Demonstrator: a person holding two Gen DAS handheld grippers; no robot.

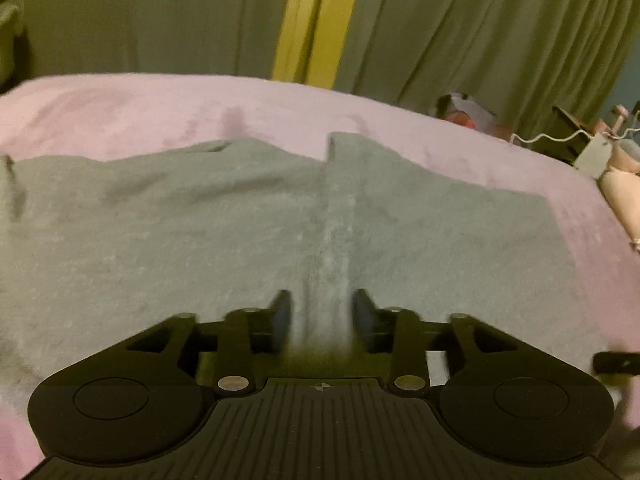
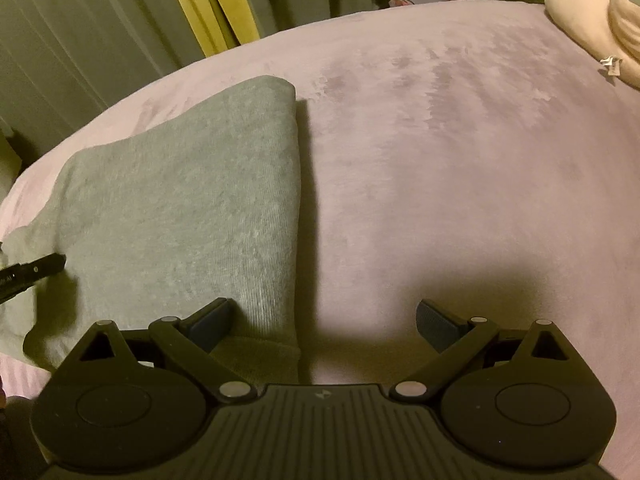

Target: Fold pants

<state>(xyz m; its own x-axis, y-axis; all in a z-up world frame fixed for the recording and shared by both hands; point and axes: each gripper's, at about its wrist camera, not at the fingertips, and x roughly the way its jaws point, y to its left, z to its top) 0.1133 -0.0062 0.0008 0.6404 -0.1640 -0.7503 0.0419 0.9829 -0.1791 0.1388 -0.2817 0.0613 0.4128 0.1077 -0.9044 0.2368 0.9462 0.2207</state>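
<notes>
Grey pants [image 1: 240, 224] lie folded on a pink bedcover [image 1: 120, 108]. In the left wrist view my left gripper [image 1: 320, 316] has a raised ridge of the grey cloth between its pads, jaws narrowed onto it. In the right wrist view the pants [image 2: 180, 200] lie at the left with a folded edge running down the middle. My right gripper [image 2: 324, 320] is wide open at the near right corner of the pants, left finger [image 2: 212, 320] over the cloth, right finger over the bedcover. The tip of the other gripper [image 2: 36, 270] shows at the far left.
Green curtains [image 1: 440, 20] with a yellow strip hang behind the bed. A pale plush toy [image 2: 592, 12] lies at the bed's far right. A white cable [image 1: 552, 136] and small objects sit beyond the bed's right edge.
</notes>
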